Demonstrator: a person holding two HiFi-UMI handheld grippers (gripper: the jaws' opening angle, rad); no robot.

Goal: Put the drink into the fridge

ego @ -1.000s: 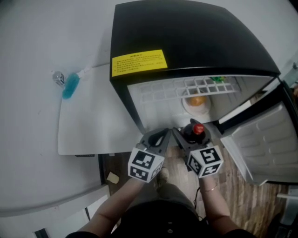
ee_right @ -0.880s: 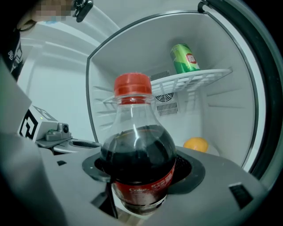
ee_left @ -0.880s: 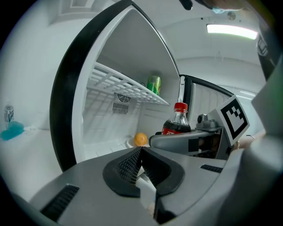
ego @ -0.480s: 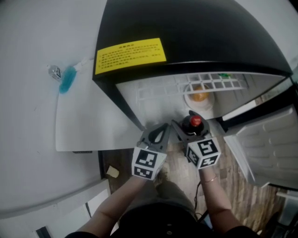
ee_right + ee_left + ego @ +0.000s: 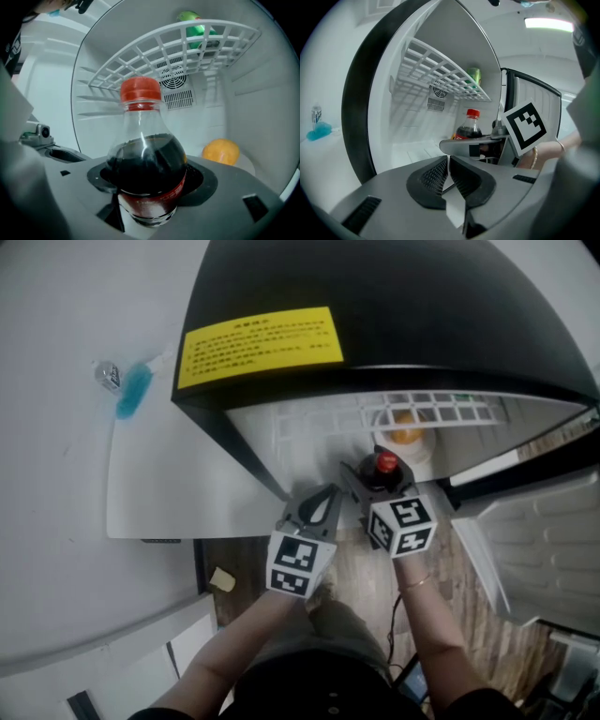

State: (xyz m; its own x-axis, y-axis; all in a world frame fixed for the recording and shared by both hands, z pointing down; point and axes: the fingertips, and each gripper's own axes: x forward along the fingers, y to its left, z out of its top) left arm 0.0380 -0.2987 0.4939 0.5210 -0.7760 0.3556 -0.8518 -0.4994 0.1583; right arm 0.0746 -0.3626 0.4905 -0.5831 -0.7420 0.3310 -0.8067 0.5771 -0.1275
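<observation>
Wooden floor [image 5: 487, 615] lies below the person, who stands at a black fridge [image 5: 394, 296] whose door [image 5: 548, 531] is already swung open beyond the right hand-held gripper.

Nearest, the left hand-held gripper [image 5: 447, 161] is clenched with its jaws pressed together on nothing. It hangs idle just beside the right one, at the fridge's front edge. The right hand-held gripper [image 5: 150, 187] is clamped around the lower body of the cola bottle [image 5: 145, 159], which stands upright with its red cap on. The bottle is at the mouth of the compartment, in the air and not yet resting on anything.

Past the bottle, the white fridge floor looks free directly ahead. An orange [image 5: 221, 151] sits farther in, to the gripper's right. Above it runs a wire shelf [image 5: 173, 47], with a green can [image 5: 197, 23] on its far end.

So opening the door and picking up the drink look done. What remains, I judge, is carrying the bottle inside, setting it down away from the orange, letting go and withdrawing.
</observation>
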